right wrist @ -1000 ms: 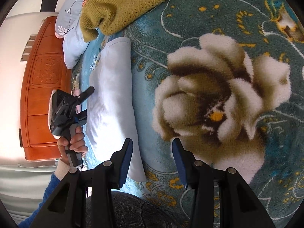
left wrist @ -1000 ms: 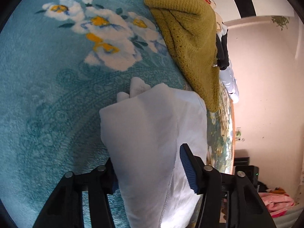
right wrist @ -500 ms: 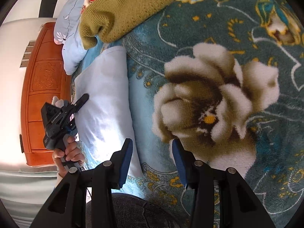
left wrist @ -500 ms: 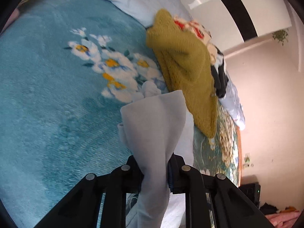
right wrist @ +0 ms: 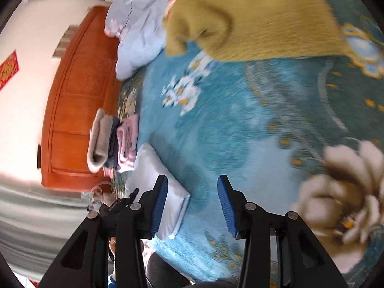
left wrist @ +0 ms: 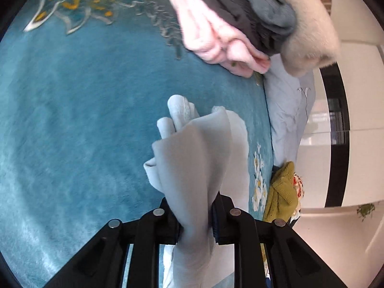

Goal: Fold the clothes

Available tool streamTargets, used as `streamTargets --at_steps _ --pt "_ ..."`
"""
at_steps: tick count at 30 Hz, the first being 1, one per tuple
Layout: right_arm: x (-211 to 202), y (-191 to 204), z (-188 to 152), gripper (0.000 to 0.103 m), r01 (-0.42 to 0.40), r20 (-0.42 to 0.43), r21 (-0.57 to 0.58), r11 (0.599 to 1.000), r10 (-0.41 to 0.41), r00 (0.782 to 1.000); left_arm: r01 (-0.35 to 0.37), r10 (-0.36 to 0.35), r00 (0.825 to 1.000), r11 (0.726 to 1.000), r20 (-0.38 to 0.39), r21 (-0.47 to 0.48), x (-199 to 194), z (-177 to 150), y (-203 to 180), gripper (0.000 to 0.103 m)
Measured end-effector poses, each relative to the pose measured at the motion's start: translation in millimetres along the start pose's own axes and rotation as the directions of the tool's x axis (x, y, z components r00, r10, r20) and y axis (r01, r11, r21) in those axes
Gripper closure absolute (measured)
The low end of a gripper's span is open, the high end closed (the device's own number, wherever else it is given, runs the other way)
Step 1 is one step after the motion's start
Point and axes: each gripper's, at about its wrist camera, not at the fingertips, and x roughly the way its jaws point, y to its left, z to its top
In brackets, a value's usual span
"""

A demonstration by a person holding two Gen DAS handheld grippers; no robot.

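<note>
While pinched: garment (left wrist: 192, 158) between left tongs (left wrist: 195, 218).

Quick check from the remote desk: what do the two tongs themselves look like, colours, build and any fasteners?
Both are matte black angular frames with triangular cutouts and round silver fasteners along the arms. The right tongs carry ribbed bright-blue pads on the inner finger faces. The left tongs show the same black frame; a sliver of dark blue pad shows. No cables or markings are visible.

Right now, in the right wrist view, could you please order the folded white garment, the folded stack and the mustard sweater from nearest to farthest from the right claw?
1. Folded white garment: beside the right claw, at its left finger.
2. Folded stack: farther left, by the wooden headboard.
3. Mustard sweater: farthest, at the top.
</note>
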Motion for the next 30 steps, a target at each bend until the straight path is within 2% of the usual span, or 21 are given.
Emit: streamTargets --at_steps 5,8,11,13,15,17,19,23,24,25,28,30 --pt "61.1 44.3 -2.1 0.059 0.014 -0.105 -0.011 1.000 -0.015 0.994 0.000 0.000 1.000 1.000 -0.026 0.001 3.3 3.3 3.7 0.081" --pt "94.7 49.1 -21.2 0.058 0.056 -0.129 0.039 0.998 -0.050 0.990 -0.005 0.005 0.999 1.000 -0.039 0.007 7.5 3.4 -0.4 0.078" --pt "123.5 40.7 -45.5 0.058 0.132 -0.160 0.071 0.989 -0.119 0.980 0.023 -0.023 0.998 1.000 -0.052 -0.013 4.9 4.6 6.8 0.078" --pt "130.2 33.5 -57.7 0.058 0.190 -0.139 0.094 0.977 -0.176 0.974 0.027 -0.028 0.998 1.000 -0.056 -0.008 4.6 4.7 7.1 0.078" --pt "129.5 23.4 -67.0 0.058 0.204 -0.101 0.165 0.965 -0.189 0.977 0.029 -0.029 0.998 1.000 -0.055 -0.009 4.3 4.3 6.7 0.078" --pt "128.2 18.4 -71.7 0.058 0.190 -0.063 0.206 0.960 -0.181 0.982 0.033 -0.034 0.998 0.999 -0.056 -0.014 4.0 3.7 7.1 0.078" --pt "129.6 17.8 -73.0 0.055 0.163 -0.027 0.214 0.963 -0.161 0.987 0.043 -0.045 0.997 0.999 -0.059 -0.028 3.7 3.5 8.6 0.078" --pt "132.8 17.3 -74.2 0.055 0.093 0.039 0.231 0.968 -0.104 0.994 0.063 -0.067 0.995 0.996 -0.068 -0.057 2.2 2.6 12.3 0.078" --pt "135.0 18.8 -74.8 0.066 0.088 0.039 0.226 0.970 -0.099 0.994 0.065 -0.069 0.995 0.996 -0.069 -0.059 1.8 2.3 12.4 0.078" --pt "138.0 20.8 -75.1 0.087 0.092 0.030 0.218 0.971 -0.101 0.994 0.066 -0.070 0.995 0.996 -0.069 -0.060 1.2 1.9 12.5 0.078" --pt "140.9 25.6 -71.9 0.094 0.082 0.026 0.218 0.973 -0.089 0.996 0.071 -0.075 0.995 0.995 -0.069 -0.063 -0.3 -0.4 12.1 0.078" --pt "133.4 32.6 -59.1 0.095 0.060 0.039 0.192 0.980 -0.069 0.997 0.077 -0.082 0.994 0.995 -0.078 -0.064 0.5 -5.2 11.1 0.078"
